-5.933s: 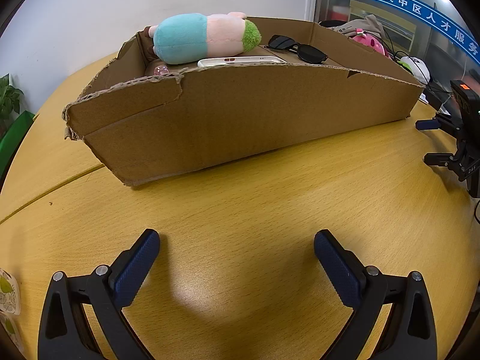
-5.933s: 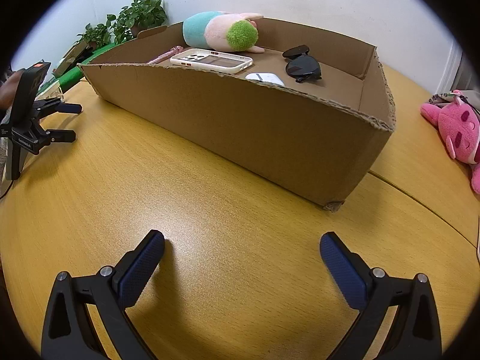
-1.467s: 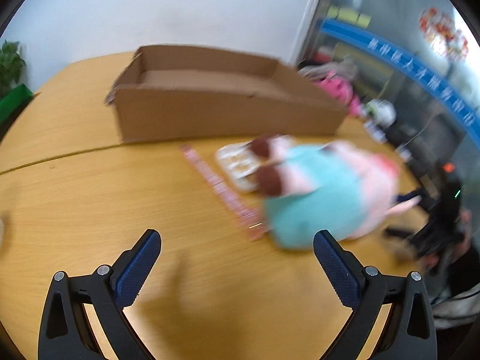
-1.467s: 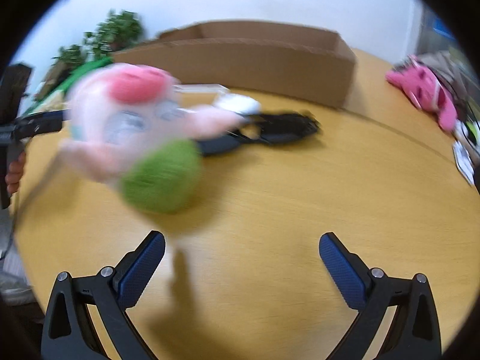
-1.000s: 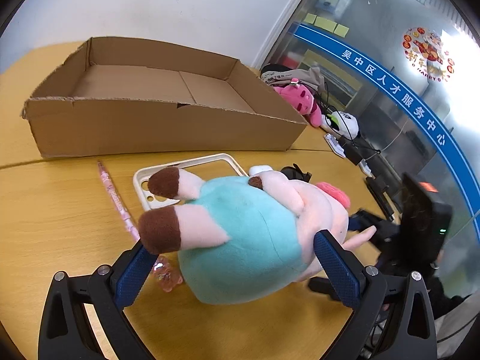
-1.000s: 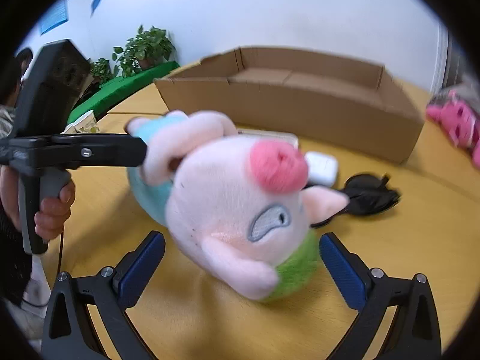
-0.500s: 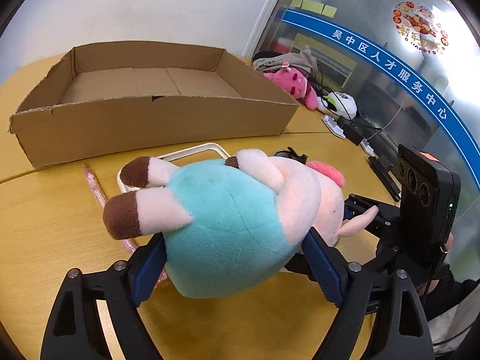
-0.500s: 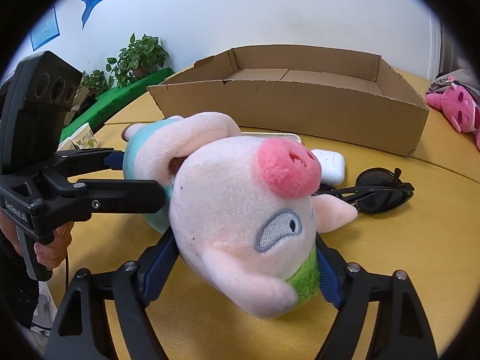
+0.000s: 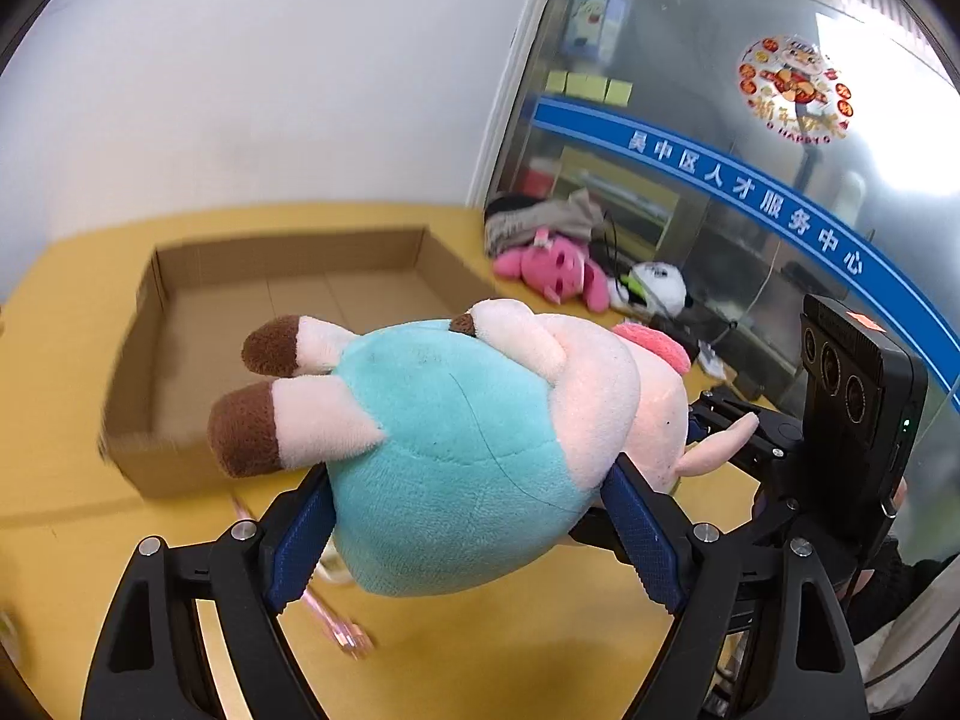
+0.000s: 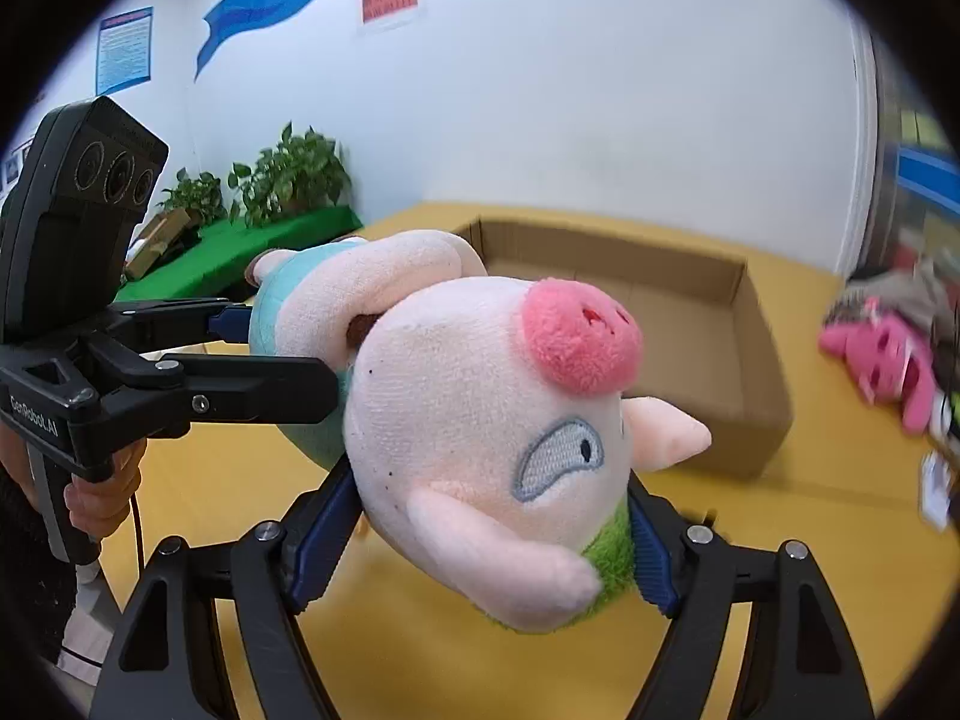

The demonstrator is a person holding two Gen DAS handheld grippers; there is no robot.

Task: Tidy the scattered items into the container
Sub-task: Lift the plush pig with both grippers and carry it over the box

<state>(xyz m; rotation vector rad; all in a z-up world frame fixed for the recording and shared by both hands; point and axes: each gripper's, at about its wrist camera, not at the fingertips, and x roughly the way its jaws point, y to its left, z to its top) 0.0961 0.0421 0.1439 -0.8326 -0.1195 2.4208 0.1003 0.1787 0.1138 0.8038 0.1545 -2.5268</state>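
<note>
A plush pig (image 9: 456, 438) with a teal body, pink head and green collar hangs in the air between both grippers. My left gripper (image 9: 474, 534) is shut on its teal body. My right gripper (image 10: 480, 540) is shut on its head (image 10: 498, 438) at the green collar. The empty cardboard box (image 9: 282, 312) stands on the table behind the pig; it also shows in the right wrist view (image 10: 660, 312). A pink pen (image 9: 336, 624) lies on the table under the pig, blurred. The other scattered items are hidden behind the pig.
A pink plush toy (image 9: 558, 276) and a white plush lie by clothes at the table's far right; the pink one also shows in the right wrist view (image 10: 888, 354). Potted plants (image 10: 288, 180) stand on a green ledge to the left. A glass wall is on the right.
Both grippers have lifted the plush pig up off the table. The box and table now sit lower and farther in both views.
</note>
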